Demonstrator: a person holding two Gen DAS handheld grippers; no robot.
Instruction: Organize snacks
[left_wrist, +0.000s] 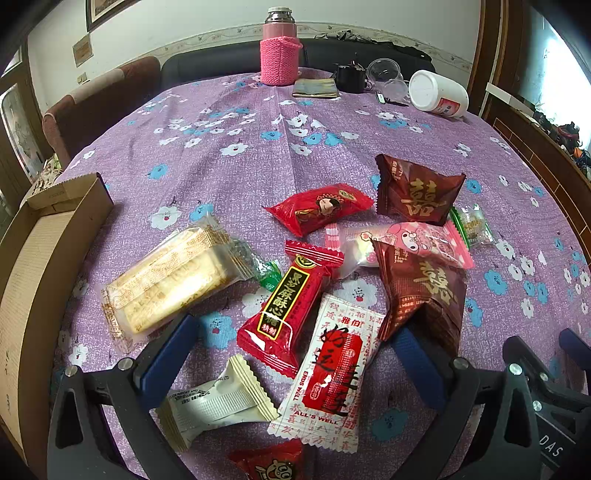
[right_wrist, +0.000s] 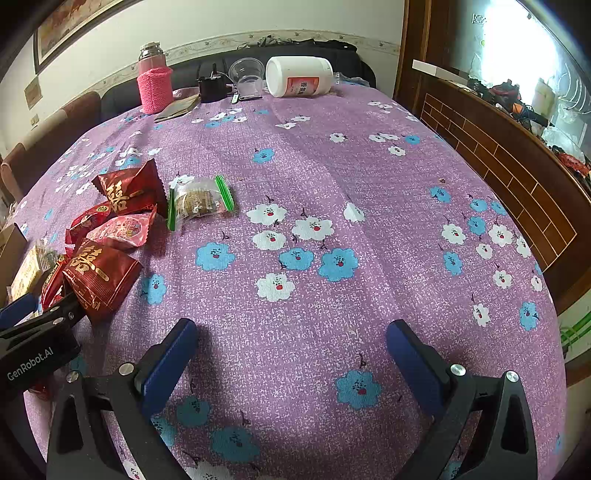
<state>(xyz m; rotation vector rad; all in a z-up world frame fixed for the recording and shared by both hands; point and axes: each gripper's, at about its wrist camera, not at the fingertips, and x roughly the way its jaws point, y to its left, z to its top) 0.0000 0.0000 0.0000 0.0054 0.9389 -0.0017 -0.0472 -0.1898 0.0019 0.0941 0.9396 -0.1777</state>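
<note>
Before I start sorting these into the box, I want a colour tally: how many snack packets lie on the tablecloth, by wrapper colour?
Bright red packets: 3
Dark maroon packets: 2
White or cream packets: 2
Clear packets: 2
Pink packet: 1
Total: 10

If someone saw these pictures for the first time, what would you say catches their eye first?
Probably the heap of wrapped snacks on the purple flowered tablecloth, red and maroon packets piled just ahead of the open left gripper. An open cardboard box sits at the table's left edge. At the far edge, a pink flask in a knitted sleeve stands upright beside a toppled white jar; the open right gripper hovers over bare cloth.
</note>
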